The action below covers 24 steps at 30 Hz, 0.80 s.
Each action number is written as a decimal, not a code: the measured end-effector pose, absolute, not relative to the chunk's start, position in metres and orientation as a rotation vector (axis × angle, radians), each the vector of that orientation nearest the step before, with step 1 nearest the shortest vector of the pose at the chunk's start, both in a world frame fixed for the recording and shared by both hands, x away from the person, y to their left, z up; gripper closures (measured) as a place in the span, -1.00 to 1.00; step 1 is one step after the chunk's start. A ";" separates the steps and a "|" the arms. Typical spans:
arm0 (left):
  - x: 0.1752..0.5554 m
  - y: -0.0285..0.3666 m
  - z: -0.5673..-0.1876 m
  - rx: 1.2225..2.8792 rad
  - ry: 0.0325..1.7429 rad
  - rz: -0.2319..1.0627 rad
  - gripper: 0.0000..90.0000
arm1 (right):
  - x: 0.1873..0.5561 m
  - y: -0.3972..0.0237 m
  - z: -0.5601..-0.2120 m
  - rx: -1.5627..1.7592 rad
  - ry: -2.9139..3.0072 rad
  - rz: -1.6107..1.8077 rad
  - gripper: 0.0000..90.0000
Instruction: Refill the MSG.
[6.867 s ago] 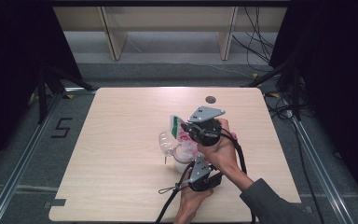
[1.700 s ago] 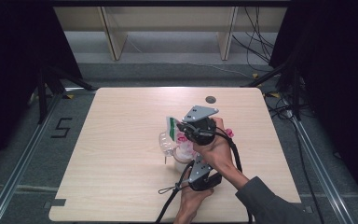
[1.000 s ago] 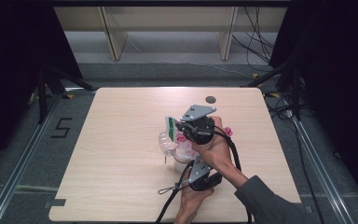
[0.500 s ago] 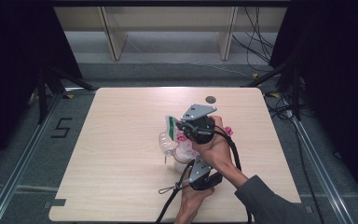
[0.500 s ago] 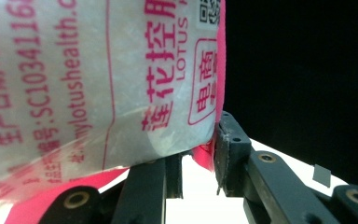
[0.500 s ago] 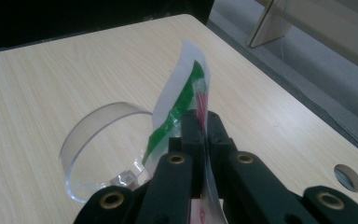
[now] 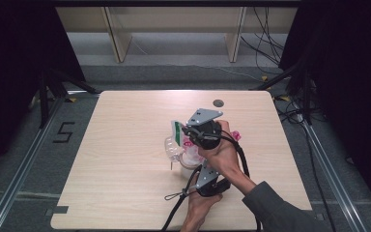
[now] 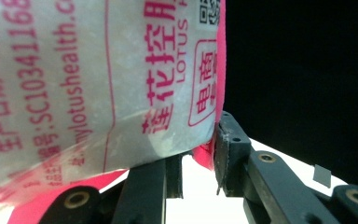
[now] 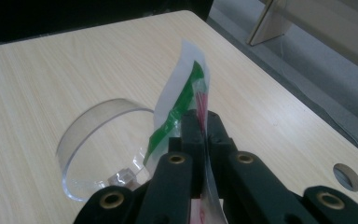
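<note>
Both grippers on the packet

Right gripper (image 9: 204, 122) pinches the packet's (image 9: 182, 95) top edge; left gripper (image 8: 198, 158) clamps its bottom; cup (image 9: 98, 140) at 9 o'clock.

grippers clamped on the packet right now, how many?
2. Right gripper pinches the packet's top edge above the clear cup; left gripper grips its lower body.

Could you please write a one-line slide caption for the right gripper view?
Right hand-held gripper pinches a packet's edge above a clear cup on the table.
</note>
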<state>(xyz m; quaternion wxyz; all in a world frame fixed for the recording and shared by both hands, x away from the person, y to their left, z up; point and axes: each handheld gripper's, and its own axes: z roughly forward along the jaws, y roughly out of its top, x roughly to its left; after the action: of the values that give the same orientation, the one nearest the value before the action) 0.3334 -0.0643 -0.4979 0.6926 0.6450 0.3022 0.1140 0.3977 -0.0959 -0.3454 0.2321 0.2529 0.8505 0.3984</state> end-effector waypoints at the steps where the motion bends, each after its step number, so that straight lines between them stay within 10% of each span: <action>1: 0.333 -0.064 -0.498 1.443 0.673 0.258 0.65 | 0.398 -0.096 -0.345 0.697 2.335 1.105 1.00; 24: 0.329 -0.068 -0.497 1.409 0.686 0.159 0.65 | 0.398 -0.096 -0.345 0.704 2.356 1.110 1.00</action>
<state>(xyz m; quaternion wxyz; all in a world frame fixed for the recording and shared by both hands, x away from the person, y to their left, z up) 0.3294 -0.0681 -0.4968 0.7057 0.6338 0.3085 0.0715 0.3983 -0.0963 -0.3451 0.2199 0.2547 0.8519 0.4013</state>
